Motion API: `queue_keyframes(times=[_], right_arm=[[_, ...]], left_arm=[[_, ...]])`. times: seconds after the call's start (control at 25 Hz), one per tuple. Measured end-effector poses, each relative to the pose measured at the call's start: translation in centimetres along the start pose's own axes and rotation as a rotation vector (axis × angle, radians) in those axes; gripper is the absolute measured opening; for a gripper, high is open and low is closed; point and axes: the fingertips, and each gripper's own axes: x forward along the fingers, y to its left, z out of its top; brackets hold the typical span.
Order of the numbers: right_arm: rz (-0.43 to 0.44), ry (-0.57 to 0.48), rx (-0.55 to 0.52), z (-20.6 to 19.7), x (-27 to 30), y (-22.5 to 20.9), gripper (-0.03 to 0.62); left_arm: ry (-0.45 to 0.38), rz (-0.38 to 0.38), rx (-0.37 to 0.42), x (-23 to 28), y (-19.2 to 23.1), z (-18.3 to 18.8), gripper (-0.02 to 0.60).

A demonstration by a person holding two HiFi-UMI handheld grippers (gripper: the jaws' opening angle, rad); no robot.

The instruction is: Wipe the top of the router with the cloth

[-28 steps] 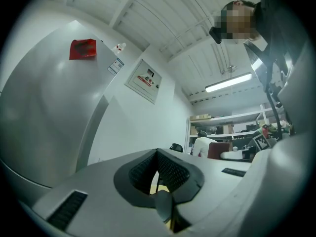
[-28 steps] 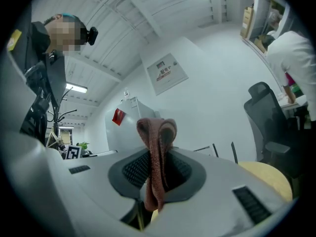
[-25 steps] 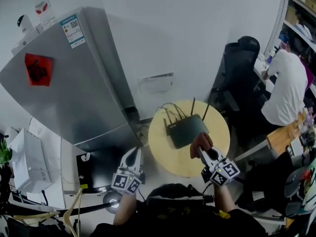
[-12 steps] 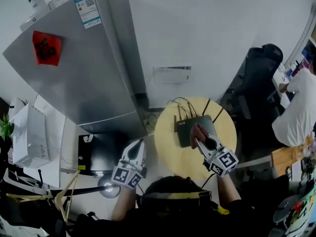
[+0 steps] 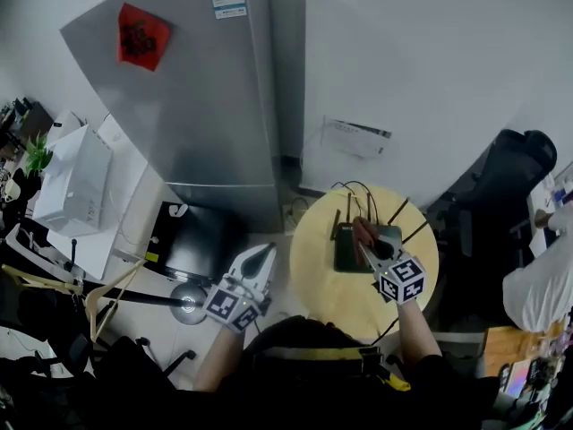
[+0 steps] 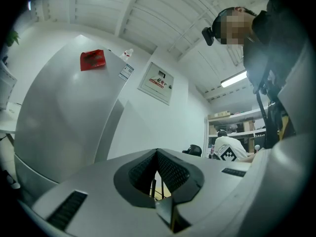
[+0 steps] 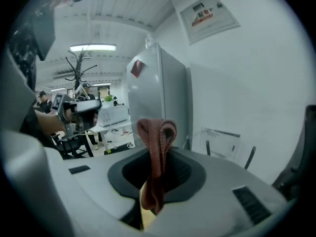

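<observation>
Router [image 5: 351, 256], dark and flat, lies on the far half of a round yellow table [image 5: 320, 280]. Thin antennas [image 5: 398, 211] stand along its back edge, and cables loop off behind it toward the wall. Cloth [image 5: 362, 232], reddish-brown, is bunched over the router's top near the back edge; the head view does not settle whether it presses on the surface. Right gripper [image 5: 368, 251] reaches in from the near side over the router, jaws clamped on the cloth. In the right gripper view the cloth [image 7: 157, 154] rises as a folded loop from between the closed jaws, with two antennas [image 7: 250, 158] beyond. Left gripper [image 5: 260, 253] hangs off the table's left edge, well apart from the router, above the floor. Its own view shows the jaws together with nothing between them. A tall silver fridge [image 5: 201, 106] stands left of the table, with a red sticker [image 5: 143, 36] on it. A paper notice [image 5: 356, 138] is fixed low on the white wall behind. A black office chair [image 5: 503, 186] stands to the right.
</observation>
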Motion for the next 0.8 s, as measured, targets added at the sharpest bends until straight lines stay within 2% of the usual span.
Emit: queue_keyframes(times=[0.12, 0.24, 0.4, 0.48, 0.68, 0.8], right_arm=[[0.025, 0.177, 0.131, -4.7, 2.9, -1.4, 0.060], [0.077, 0.322, 0.256, -8.5, 6.1, -2.0, 0.060], [0.149, 0.383, 0.551, -10.4, 9.8, -2.8, 0.060], [0.139, 0.418, 0.629, -11.5, 11.5, -3.7, 0.060], [0.039, 0.503, 0.657, -14.8, 14.0, -6.2, 0.060], [-0.054, 0.532, 0.579, -16.1, 14.3, -7.7, 0.060]], left_arm=[[-0.004, 0.083, 0.019, -1.5, 0.5, -0.2, -0.006], [0.006, 0.135, 0.019, -2.5, 0.4, -0.5, -0.006], [-0.003, 0.212, 0.013, -4.0, 0.6, -0.9, -0.006], [0.004, 0.246, 0.008, -4.7, 0.6, -1.1, -0.006], [0.019, 0.305, 0.005, -6.2, 0.9, -1.4, -0.006], [0.017, 0.319, 0.007, -6.5, 1.2, -1.5, -0.006]])
